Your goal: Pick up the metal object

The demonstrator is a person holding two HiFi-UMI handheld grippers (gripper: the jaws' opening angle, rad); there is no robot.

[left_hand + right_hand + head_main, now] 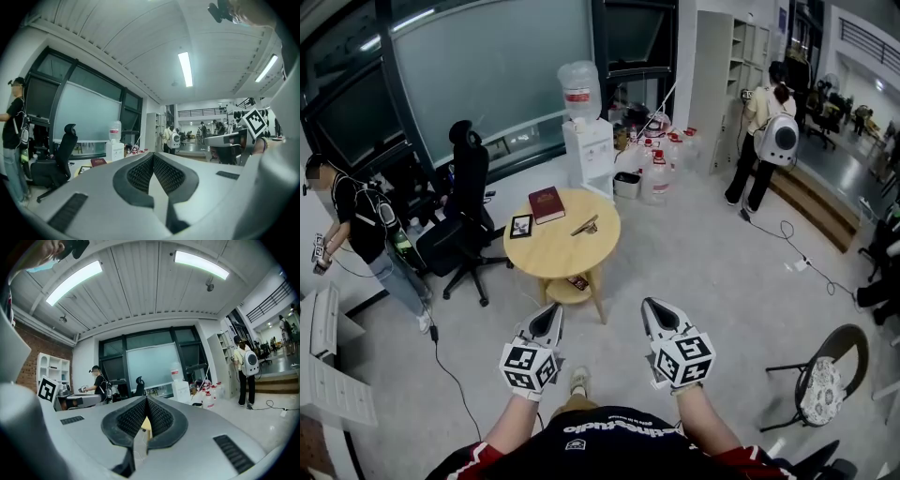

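The metal object (pixel 586 225) lies on the round wooden table (pixel 553 255), right of centre, and shows only in the head view. Both grippers hang well short of the table, close to my body. My left gripper (pixel 551 310) has its jaws together with nothing between them, as the left gripper view (pixel 152 155) also shows. My right gripper (pixel 649 305) is likewise shut and empty, with its tips meeting in the right gripper view (pixel 146 400). A sliver of the table (pixel 146 425) shows behind its jaws.
On the table lie a red book (pixel 547 203) and a small picture frame (pixel 521 225). A black office chair (pixel 464 220) stands left of it, a water dispenser (pixel 586 141) and bottles (pixel 661 169) behind. One person (pixel 361 225) stands left, another (pixel 769 131) far right. A chair (pixel 825 375) stands near right.
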